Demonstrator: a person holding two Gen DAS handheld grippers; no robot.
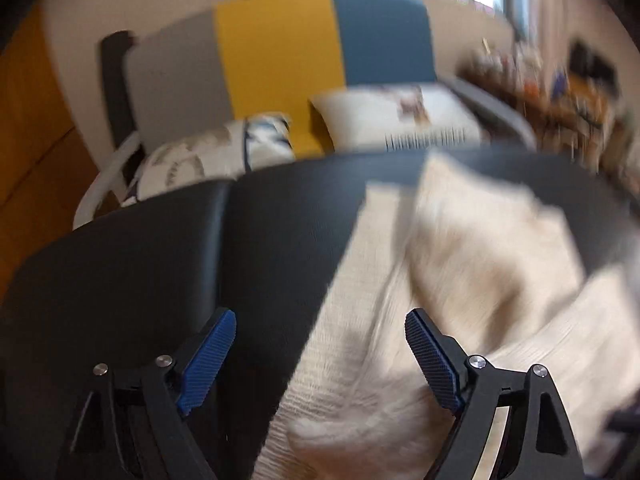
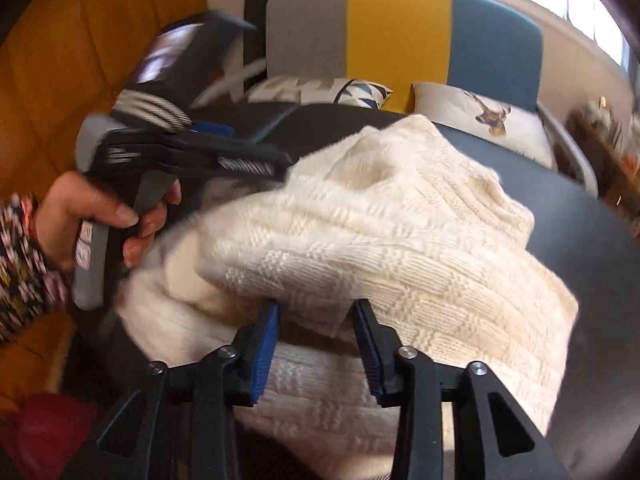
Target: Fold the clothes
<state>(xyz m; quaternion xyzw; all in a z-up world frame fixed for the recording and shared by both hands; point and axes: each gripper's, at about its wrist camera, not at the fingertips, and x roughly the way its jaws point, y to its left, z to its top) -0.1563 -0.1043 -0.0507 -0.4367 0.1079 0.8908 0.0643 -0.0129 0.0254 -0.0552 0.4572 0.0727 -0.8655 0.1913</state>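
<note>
Lying in a soft heap on the dark table is a cream knitted sweater, bunched up and folded over itself. The right gripper is low over the near edge of the sweater, with its jaws partly apart and a fold of knit between the blue pads; the pads do not seem to squeeze it (there is a gap on each side). The left gripper has its jaws wide apart with nothing held, and it hangs over the left edge of the sweater, where the cloth meets the bare table. From the right camera, a hand in a patterned sleeve holds the left gripper's handle beside the sweater. Behind the table is a sofa in grey, yellow and blue with pillows on it.
</note>
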